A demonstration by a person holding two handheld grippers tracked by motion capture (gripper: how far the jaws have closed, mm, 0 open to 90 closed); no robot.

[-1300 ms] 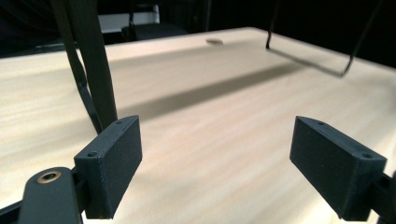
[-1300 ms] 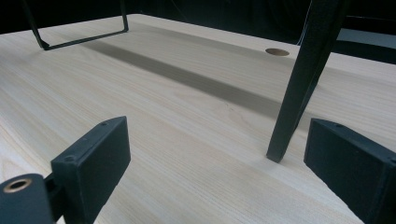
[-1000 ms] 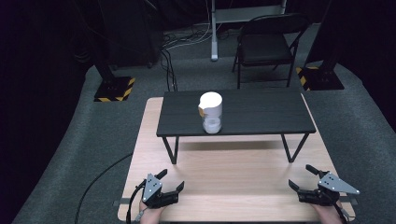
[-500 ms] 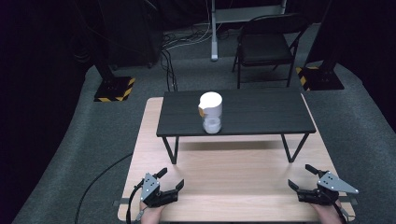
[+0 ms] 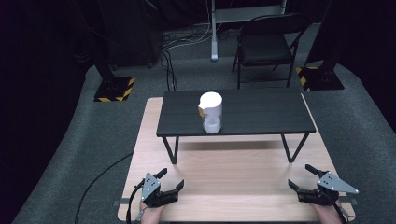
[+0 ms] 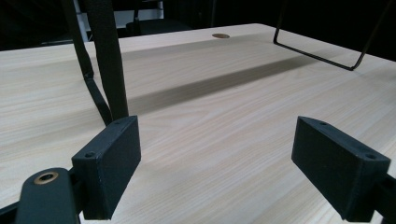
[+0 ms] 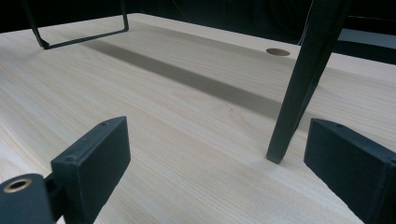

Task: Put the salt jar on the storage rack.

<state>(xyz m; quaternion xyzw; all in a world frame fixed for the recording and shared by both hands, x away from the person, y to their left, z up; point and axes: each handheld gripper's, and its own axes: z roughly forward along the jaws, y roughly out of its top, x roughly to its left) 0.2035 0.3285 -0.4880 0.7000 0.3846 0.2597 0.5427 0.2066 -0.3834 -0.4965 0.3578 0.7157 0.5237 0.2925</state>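
Nothing had moved since the earlier frames: both tools sat where they were, cup stack untouched. Left tool [image 5: 169, 183] rested at the near left corner of the surface [image 5: 233, 172], jaws spread wide, nothing between them; the left gripper view confirmed a wide gap with bare wood grain in it and a rack leg [image 6: 108, 60] just ahead. Right tool [image 5: 303, 176] sat at the near right corner, also spread wide and holding nothing; its view showed the other rack leg [image 7: 303, 79] planted just in front of one jaw. Cups [image 5: 210, 112], a white cup stacked upside down over a clear one as far as I could tell, stood on the black rack [image 5: 271, 114], left of its middle, well apart from both tools. Read: idle start pose, no reach begun, no grasp. Left tool looked the nearer one to the cups, so it would likely take the first approach; it needed to rise above the rack top and clear the leg before closing in.
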